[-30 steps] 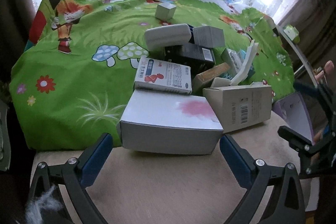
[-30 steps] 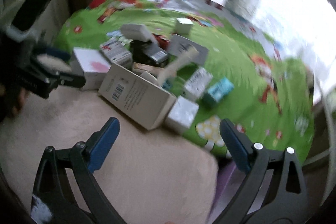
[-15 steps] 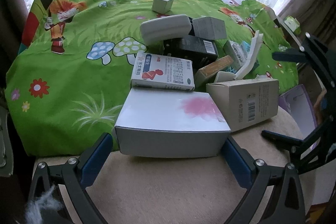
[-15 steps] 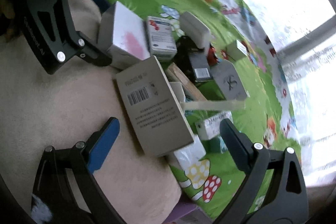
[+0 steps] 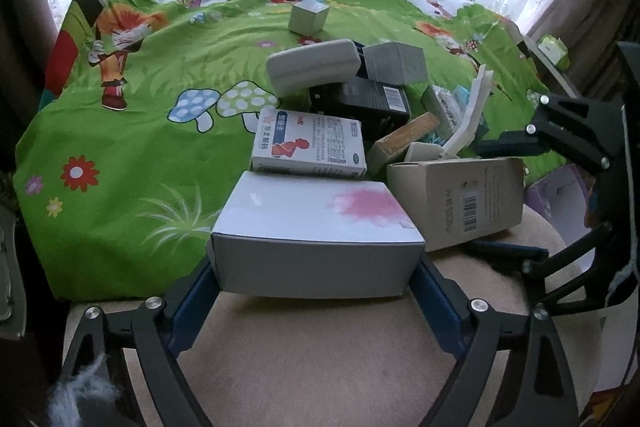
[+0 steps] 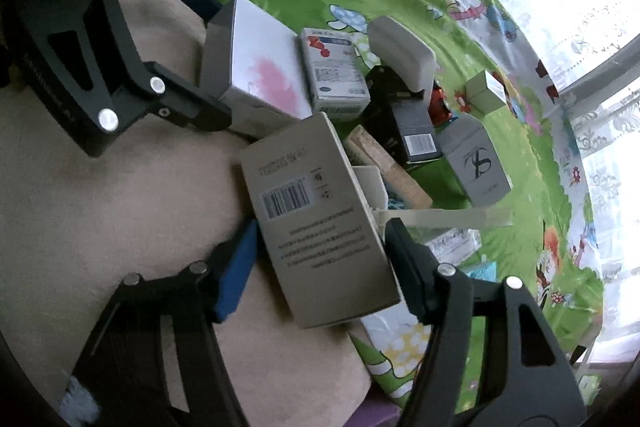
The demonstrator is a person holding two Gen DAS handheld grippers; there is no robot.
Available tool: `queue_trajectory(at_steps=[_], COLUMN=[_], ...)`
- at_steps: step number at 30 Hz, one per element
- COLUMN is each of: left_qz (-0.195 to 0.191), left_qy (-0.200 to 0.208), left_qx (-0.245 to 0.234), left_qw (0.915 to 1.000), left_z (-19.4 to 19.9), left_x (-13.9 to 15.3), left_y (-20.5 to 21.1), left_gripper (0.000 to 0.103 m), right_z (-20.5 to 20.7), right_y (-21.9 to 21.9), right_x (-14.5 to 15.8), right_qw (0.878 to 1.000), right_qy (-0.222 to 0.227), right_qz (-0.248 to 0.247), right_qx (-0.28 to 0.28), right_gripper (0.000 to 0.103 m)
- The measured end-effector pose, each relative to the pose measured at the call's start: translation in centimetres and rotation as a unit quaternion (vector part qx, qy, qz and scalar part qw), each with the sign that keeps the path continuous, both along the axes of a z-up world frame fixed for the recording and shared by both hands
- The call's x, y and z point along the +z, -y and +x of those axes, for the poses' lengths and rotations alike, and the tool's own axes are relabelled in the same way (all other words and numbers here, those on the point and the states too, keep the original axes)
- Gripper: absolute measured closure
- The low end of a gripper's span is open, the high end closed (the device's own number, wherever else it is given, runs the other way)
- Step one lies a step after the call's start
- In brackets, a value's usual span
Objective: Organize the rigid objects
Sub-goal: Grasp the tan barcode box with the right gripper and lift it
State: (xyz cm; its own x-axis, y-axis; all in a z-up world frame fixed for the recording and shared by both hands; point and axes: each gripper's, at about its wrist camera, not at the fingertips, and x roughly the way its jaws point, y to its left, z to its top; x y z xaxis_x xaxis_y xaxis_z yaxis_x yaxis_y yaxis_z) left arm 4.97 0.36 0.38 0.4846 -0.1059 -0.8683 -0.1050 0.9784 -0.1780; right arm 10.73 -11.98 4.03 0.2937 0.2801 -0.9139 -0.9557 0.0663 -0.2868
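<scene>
A white box with a pink blotch lies at the edge of a beige cushion. My left gripper is closing on it, its blue pads against the box's two short ends. Right of it lies a beige box with a barcode, half on the cushion. My right gripper straddles that box and is closing too, one pad on each long side.
Behind the two boxes is a heap on the green cartoon cloth: a white-and-blue medicine box, a grey case, a black box, grey boxes, a small cube. Lace curtains hang at the far edge.
The right gripper rolled, dropped over the beige box and narrowed its jaws around it. The left gripper's pads drew in against the white box, which now sits closer to the camera.
</scene>
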Motion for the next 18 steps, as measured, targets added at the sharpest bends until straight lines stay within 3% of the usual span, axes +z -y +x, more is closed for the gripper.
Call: queue_trajectory(at_steps=[10, 18], left_qz=[-0.001, -0.009], left_qy=[0.031, 0.053], left_qx=[0.039, 0.052], left_qw=[0.9988, 0.9972], left_z=[-2.7, -4.2], left_x=[1.0, 1.9], left_y=[-0.2, 0.4], left_gripper=[0.011, 0.011], right_z=[-0.5, -0.6], right_y=[2.1, 5.2], right_x=[1.4, 3.8], right_qw=[0.997, 0.982], right_qy=[-0.003, -0.017], right_qz=[0.067, 0.14], right_qx=[-0.047, -0.122], right_gripper=[0.039, 0.044])
